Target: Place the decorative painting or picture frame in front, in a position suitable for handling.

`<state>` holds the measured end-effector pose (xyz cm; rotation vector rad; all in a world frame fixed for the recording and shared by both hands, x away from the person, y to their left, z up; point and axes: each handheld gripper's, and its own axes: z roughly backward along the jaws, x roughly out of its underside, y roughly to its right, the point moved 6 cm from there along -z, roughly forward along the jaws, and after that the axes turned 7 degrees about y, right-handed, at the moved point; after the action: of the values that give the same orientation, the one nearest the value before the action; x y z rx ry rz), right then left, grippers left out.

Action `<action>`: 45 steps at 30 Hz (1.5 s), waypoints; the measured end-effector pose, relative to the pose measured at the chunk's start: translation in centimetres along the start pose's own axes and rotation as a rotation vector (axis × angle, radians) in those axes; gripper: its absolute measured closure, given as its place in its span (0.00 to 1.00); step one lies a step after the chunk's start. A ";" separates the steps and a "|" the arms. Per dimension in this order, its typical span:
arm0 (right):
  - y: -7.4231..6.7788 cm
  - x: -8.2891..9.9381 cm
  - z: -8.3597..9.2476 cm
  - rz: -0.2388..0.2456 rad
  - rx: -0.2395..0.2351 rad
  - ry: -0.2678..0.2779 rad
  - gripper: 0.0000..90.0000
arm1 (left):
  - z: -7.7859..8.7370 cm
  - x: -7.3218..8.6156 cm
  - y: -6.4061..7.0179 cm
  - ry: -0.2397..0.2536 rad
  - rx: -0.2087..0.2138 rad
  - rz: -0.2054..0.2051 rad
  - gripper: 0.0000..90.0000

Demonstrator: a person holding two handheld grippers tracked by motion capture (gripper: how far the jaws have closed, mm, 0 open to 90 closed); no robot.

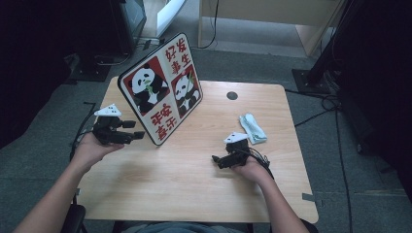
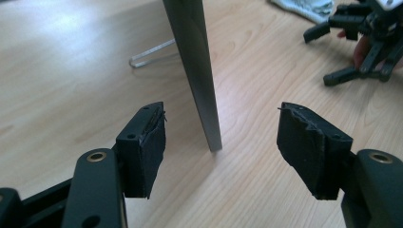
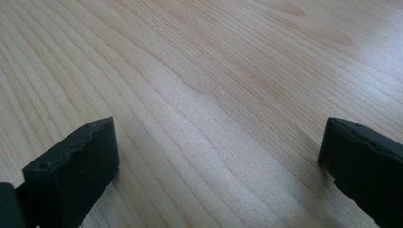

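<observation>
A square picture board (image 1: 163,87) with two pandas and red characters stands tilted on the wooden table (image 1: 194,184), propped by a wire stand (image 2: 147,54). My left gripper (image 1: 135,130) is held above the table at the board's near left corner. In the left gripper view the board's thin edge (image 2: 195,71) runs down between and just ahead of the open jaws of this gripper (image 2: 222,116), and neither pad touches it. My right gripper (image 1: 216,160) rests low over the table at the right, open, with bare wood between its jaws (image 3: 218,142).
A folded pale cloth (image 1: 252,128) lies right of the board, just beyond the right hand. A round cable hole (image 1: 232,95) sits near the table's far edge. Dark stands and cables crowd the floor around the table.
</observation>
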<state>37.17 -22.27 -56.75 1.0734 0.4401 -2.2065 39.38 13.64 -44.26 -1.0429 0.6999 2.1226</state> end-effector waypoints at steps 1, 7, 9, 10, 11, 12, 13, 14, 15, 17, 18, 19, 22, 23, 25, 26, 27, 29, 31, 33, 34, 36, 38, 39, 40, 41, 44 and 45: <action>0.0 0.0 0.0 0.000 0.001 0.000 0.00 | 0.1 -0.3 -0.1 0.006 0.000 0.006 0.38; 0.0 0.0 0.0 0.000 0.000 0.000 0.00 | 0.7 -1.7 -0.7 0.030 0.003 0.024 0.43; 0.0 0.0 0.0 0.000 -0.001 0.000 0.00 | 0.8 -2.1 -0.8 0.029 0.001 0.023 0.44; 0.0 0.0 0.0 0.000 -0.001 0.000 0.00 | 0.9 -2.3 -0.8 0.029 0.002 0.024 0.44; 0.0 0.0 0.0 0.001 0.000 0.000 0.00 | 1.0 -2.5 -0.9 0.027 0.005 0.027 0.45; 0.0 0.0 0.0 0.001 -0.001 0.000 0.00 | 1.0 -2.6 -0.9 0.024 0.003 0.023 0.45; 0.0 0.0 0.0 0.002 -0.001 0.000 0.00 | 1.1 -2.8 -0.9 0.023 0.000 0.020 0.45; 0.0 0.0 0.0 0.001 0.000 0.000 0.00 | 1.1 -3.0 -0.9 0.021 0.000 0.020 0.46; 0.0 0.0 0.0 0.002 0.000 0.001 0.00 | 1.2 -3.2 -1.0 0.020 0.000 0.020 0.46; 0.0 0.0 0.0 0.001 0.001 0.000 0.00 | 1.4 -3.8 -1.1 0.013 -0.007 0.029 0.47; 0.0 0.0 0.0 -0.001 0.001 0.000 0.00 | 1.4 -4.0 -1.2 0.013 -0.012 0.033 0.47; 0.0 0.0 0.0 -0.001 0.000 0.000 0.00 | 1.5 -4.2 -1.3 0.011 -0.013 0.035 0.47; 0.0 0.0 0.0 -0.001 0.001 0.000 0.00 | 1.9 -5.1 -1.4 0.024 -0.013 0.032 0.47; 0.0 0.0 0.0 0.001 0.002 0.000 0.00 | 2.0 -5.4 -1.4 0.025 -0.014 0.035 0.47; 0.0 0.0 0.0 -0.002 0.002 0.000 0.00 | 2.1 -5.8 -1.4 0.030 -0.015 0.036 0.49; 0.0 0.0 0.0 -0.002 0.001 -0.001 0.00 | 2.2 -6.1 -1.5 0.032 -0.012 0.037 0.49; 0.0 0.0 0.0 -0.002 0.002 0.000 0.00 | 2.2 -6.2 -1.5 0.032 -0.011 0.043 0.49; 0.0 0.0 0.0 -0.002 0.002 0.000 0.00 | 2.2 -6.5 -1.6 0.026 -0.016 0.042 0.50; 0.0 0.0 0.0 -0.003 0.003 0.000 0.00 | 2.3 -6.8 -1.7 0.024 -0.016 0.049 0.50; 0.0 0.0 0.0 -0.003 0.003 0.000 0.00 | 2.4 -7.1 -1.8 0.019 -0.021 0.054 0.50; 0.0 0.0 0.0 -0.004 0.003 -0.001 0.00 | 2.4 -7.3 -1.8 0.017 -0.024 0.054 0.50; 0.0 0.0 0.0 -0.004 0.003 -0.001 0.00 | 2.4 -7.7 -1.8 0.016 -0.027 0.052 0.50; -0.1 0.0 0.0 -0.004 0.003 -0.002 0.00 | 2.4 -8.2 -1.9 0.016 -0.028 0.053 0.51; -0.1 0.0 0.0 -0.005 0.003 -0.002 0.00 | 2.4 -8.4 -1.9 0.009 -0.031 0.046 0.51; -0.1 0.0 0.1 -0.003 0.003 -0.003 0.00 | 2.4 -8.7 -2.0 0.008 -0.035 0.043 0.50; -0.1 0.0 0.1 -0.004 0.003 -0.003 0.00 | 2.4 -8.9 -2.0 0.010 -0.036 0.046 0.50; -0.1 0.0 0.0 -0.004 0.003 -0.002 0.00 | 2.5 -9.6 -2.1 0.008 -0.035 0.044 0.51; -0.1 0.0 0.1 -0.005 0.003 -0.003 0.00 | 2.5 -10.0 -2.2 0.010 -0.035 0.046 0.51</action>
<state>37.08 -22.25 -56.73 1.0718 0.4382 -2.2136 44.42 13.56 -35.06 -1.0667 0.6998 2.1778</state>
